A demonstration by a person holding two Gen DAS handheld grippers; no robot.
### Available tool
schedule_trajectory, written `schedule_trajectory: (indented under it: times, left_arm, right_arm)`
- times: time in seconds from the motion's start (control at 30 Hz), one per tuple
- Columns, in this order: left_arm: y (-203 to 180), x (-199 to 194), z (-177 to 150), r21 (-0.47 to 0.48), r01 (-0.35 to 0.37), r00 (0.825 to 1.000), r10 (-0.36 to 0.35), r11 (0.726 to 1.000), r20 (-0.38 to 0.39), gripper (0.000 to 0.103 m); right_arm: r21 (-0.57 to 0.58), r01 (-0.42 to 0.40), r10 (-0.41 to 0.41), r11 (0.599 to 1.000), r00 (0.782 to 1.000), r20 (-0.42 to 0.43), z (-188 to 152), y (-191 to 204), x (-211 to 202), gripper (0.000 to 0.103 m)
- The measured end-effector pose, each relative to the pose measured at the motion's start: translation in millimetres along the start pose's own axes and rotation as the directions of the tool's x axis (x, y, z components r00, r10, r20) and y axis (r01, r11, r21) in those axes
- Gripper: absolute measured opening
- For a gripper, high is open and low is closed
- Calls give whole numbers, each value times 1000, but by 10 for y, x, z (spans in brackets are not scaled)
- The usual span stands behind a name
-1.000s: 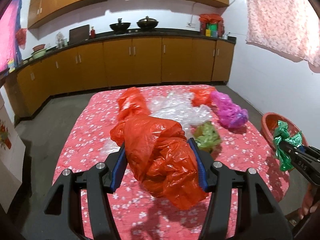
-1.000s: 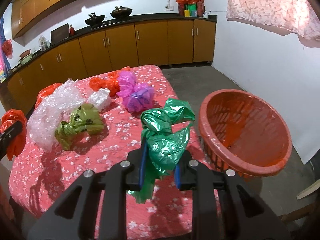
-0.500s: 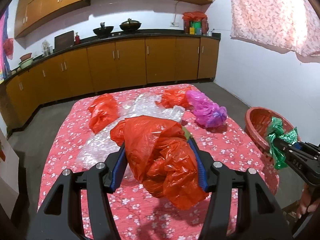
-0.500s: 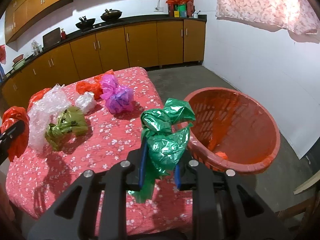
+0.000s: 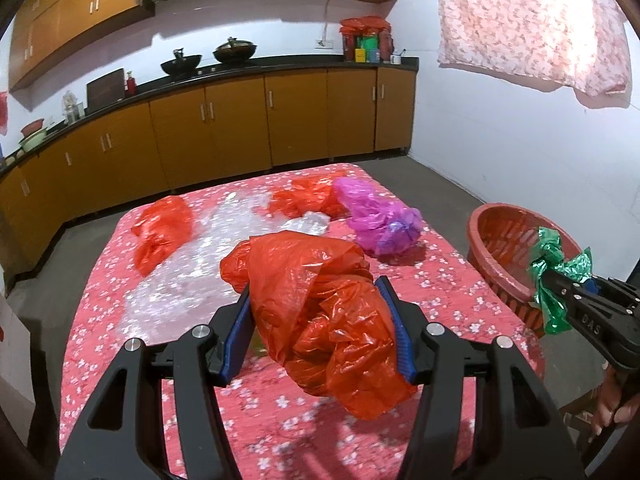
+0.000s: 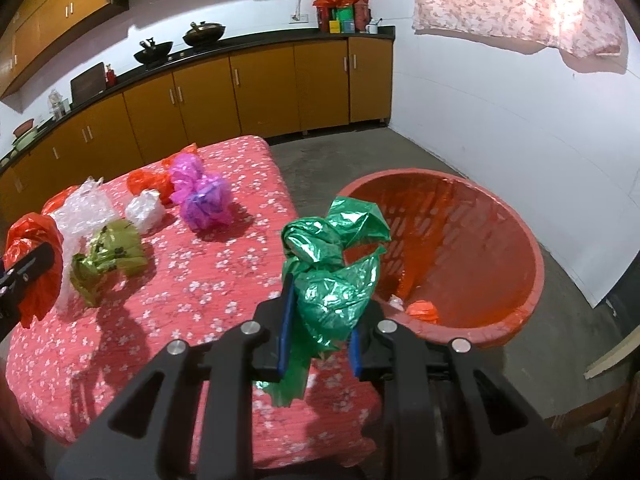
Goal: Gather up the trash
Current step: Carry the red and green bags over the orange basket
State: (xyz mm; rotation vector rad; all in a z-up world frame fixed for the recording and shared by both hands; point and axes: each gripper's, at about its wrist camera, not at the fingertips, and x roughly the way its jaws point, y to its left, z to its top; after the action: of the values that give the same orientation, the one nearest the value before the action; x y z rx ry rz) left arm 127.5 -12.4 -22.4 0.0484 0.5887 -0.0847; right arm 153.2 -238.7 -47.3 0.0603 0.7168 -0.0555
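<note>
The green bag [image 6: 332, 264] is squeezed in the right hand-held gripper [image 6: 320, 338], right at the worktop [image 6: 208, 280] edge beside the open basket [image 6: 500, 216]. The left hand-held gripper [image 5: 320, 328] squeezes a red bag [image 5: 320, 300] above the worktop; bare floor [image 6: 340, 160] lies behind

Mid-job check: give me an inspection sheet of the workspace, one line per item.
Surface: table under a red floral cloth.
Job's things: red basket on the floor beside the table, scraps inside; purple bag, olive bag, clear plastic and two orange bags on the cloth.
Clutter: nothing seen.
Grippers: left gripper shut on orange bag; right gripper shut on green bag.
Cables: nothing seen.
Surroundings: kitchen cabinets, woks, hanging cloth.
</note>
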Motion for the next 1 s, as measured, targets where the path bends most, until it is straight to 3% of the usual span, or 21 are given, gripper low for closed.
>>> schedule_trajectory:
  times: [0.57,1.0]
  left_arm:
    - [-745,273,278,89,133,991,-135,987,18,58]
    - [-1440,643,516,168,273,961,-277,947,-4,58]
  right_arm:
    - [110,100,-102,989,995,7,103,-742,130,23]
    - [163,141,-149,976,988,36,314,-1206,225,23]
